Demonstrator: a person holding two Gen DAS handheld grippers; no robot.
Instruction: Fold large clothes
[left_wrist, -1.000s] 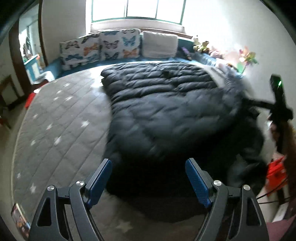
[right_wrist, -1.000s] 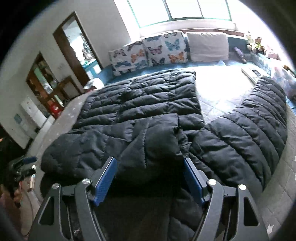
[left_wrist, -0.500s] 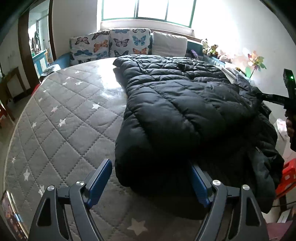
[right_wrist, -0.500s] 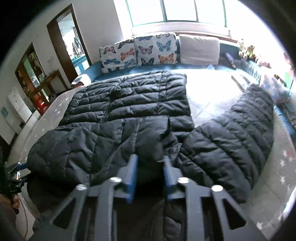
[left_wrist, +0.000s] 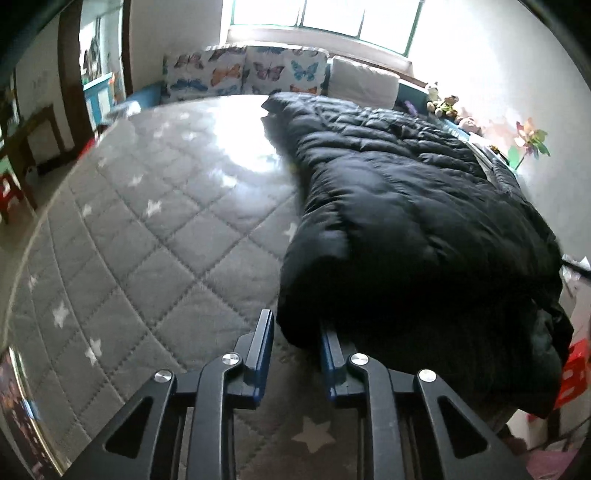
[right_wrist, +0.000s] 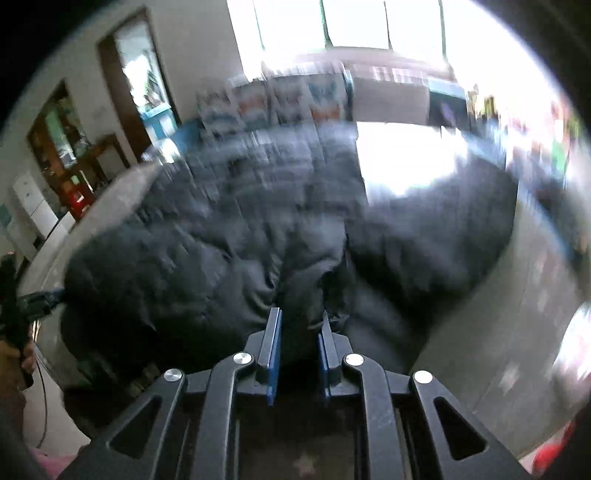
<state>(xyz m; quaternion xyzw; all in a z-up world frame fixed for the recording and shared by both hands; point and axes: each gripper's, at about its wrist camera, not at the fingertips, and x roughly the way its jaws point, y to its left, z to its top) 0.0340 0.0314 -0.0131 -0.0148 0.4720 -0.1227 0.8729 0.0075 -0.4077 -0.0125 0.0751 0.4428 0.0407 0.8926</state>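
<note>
both grippers (left_wrist: 293, 334) (right_wrist: 298, 328) clamped on coat (left_wrist: 413, 221) hem, bulk ahead; lying on grey starred mattress (left_wrist: 155, 236), butterfly pillows (left_wrist: 247, 74) under window.

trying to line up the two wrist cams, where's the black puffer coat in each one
Left wrist view: the black puffer coat fills the right half, on the grey star mattress, its near corner between the left gripper fingers.
Right wrist view: the coat, motion-blurred, spreads across the middle, a fold pinched in the right gripper.
Shared landmark: the butterfly cushions under the window.
</note>
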